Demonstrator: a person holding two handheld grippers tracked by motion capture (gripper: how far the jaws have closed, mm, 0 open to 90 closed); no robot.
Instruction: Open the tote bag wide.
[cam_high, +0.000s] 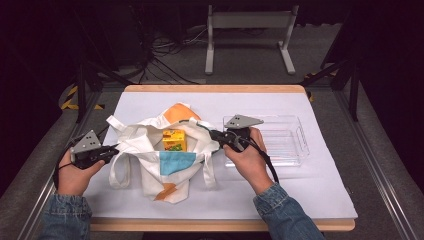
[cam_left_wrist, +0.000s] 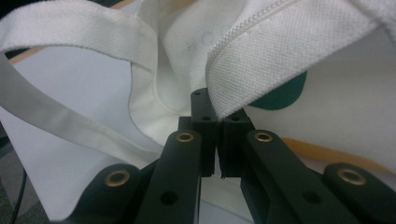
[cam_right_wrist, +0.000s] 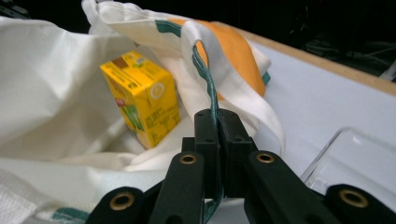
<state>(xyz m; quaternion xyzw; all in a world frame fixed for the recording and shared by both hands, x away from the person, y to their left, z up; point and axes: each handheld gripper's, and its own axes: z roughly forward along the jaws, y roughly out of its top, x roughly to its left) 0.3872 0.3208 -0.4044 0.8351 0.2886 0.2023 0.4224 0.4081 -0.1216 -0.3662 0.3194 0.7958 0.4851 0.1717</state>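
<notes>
A white tote bag (cam_high: 150, 145) with orange, blue and green patches lies open on the white table cover. Inside it stands a yellow juice carton (cam_high: 174, 140), also seen as the yellow carton (cam_right_wrist: 142, 105) in the right gripper view. My left gripper (cam_high: 116, 148) is shut on the bag's left rim; the white hem (cam_left_wrist: 261, 60) runs down between its closed jaws. My right gripper (cam_high: 212, 135) is shut on the bag's right rim, with the green-stitched edge (cam_right_wrist: 208, 79) pinched between its jaws. The two grippers hold the bag's mouth spread apart.
A clear plastic tray (cam_high: 295, 142) sits on the table right of the bag, behind my right hand. The bag's handles (cam_high: 119, 172) droop toward the table's front. A wooden table edge (cam_high: 215, 88) borders the cover; a metal stand and cables are on the floor beyond.
</notes>
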